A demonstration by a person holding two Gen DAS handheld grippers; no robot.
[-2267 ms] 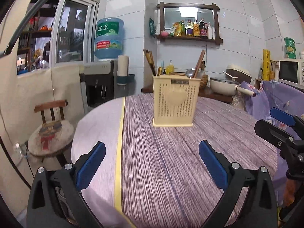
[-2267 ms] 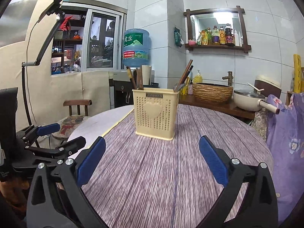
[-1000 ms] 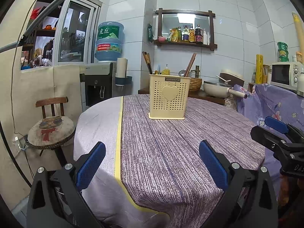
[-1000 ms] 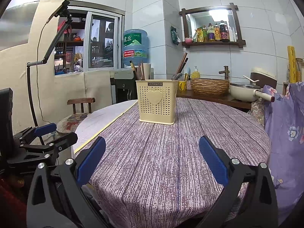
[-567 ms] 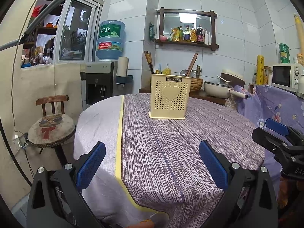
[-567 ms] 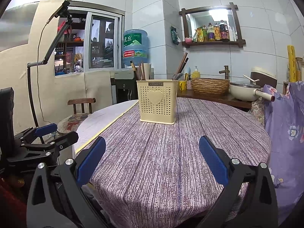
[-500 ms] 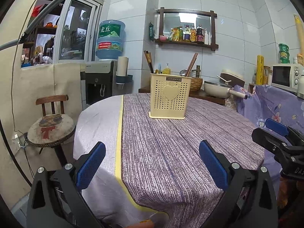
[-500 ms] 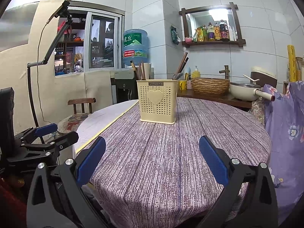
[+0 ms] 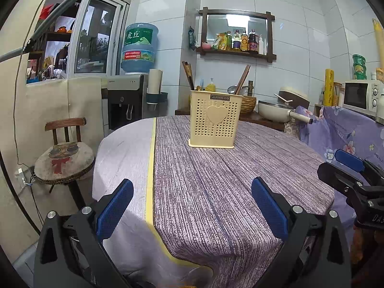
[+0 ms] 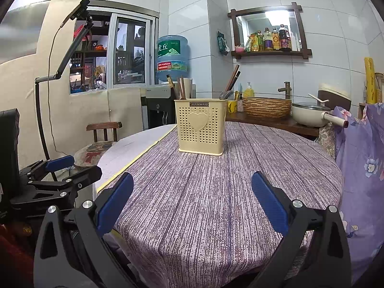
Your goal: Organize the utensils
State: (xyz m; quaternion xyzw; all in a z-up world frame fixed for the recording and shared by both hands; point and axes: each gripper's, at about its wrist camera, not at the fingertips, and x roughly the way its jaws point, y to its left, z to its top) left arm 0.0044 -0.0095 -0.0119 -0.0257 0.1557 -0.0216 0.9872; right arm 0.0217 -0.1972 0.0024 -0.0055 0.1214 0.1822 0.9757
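**Utensil holder loaded, both grippers wide and empty**

A cream plastic utensil holder (image 9: 213,122) stands upright toward the far side of the round table (image 9: 216,192), near its middle line. Its walls are boxy and perforated with small holes, with a raised solid heart on the front face and a dark label strip under the rim. Dark wooden chopsticks (image 9: 188,75) lean out of its left compartment, more wooden sticks (image 9: 243,79) angle out of the right, and a grey spoon bowl (image 10: 226,94) peeks over the rim on that side.

The table wears a purple streaked cloth (image 10: 216,192) with a woven look, edged by a yellow stripe (image 9: 151,168) and a pale plain band on the left.

The left gripper (image 9: 192,206) hovers at the near table edge, its blue-padded fingers (image 9: 115,208) spread wide apart, holding and touching nothing. The right gripper (image 10: 192,206) sits beside it, likewise spread wide and empty, well apart from the holder.
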